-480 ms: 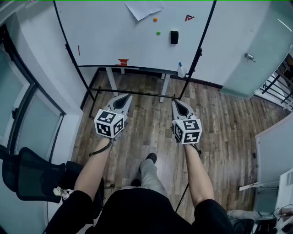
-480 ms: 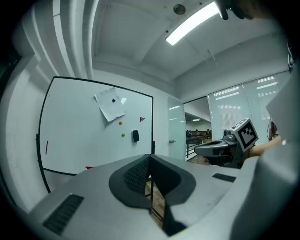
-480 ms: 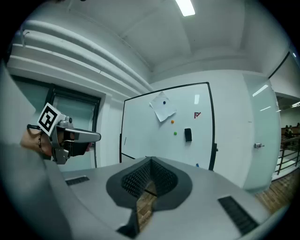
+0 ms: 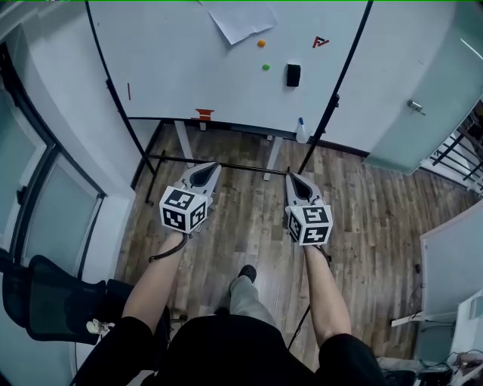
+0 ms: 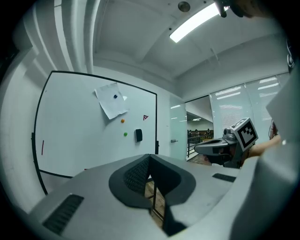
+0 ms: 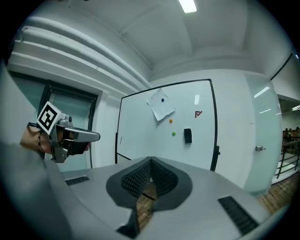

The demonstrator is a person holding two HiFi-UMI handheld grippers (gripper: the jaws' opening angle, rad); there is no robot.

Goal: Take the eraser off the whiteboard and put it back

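The black eraser (image 4: 293,75) sits stuck on the whiteboard (image 4: 189,75), just right of a green magnet (image 4: 266,67) and below an orange magnet (image 4: 261,43). Both grippers are held side by side above the wooden floor (image 4: 362,211), well apart from the board and pointing toward it. The left gripper (image 4: 210,166) has its jaws closed with nothing between them, and the right gripper (image 4: 292,178) likewise has its jaws pressed together, empty

White whiteboard (image 4: 189,68) with a black frame. On it are a black eraser (image 4: 293,75), an orange dot (image 4: 261,43), a green dot (image 4: 266,67), a small red mark (image 4: 321,41) and white paper (image 4: 240,19). Brown wood-grain floor (image 4: 241,226). Left gripper (image 4: 211,167) and right gripper (image 4: 293,179) — grey, with black dimpled pads (image 6: 136,180) and black-and-white square markers.
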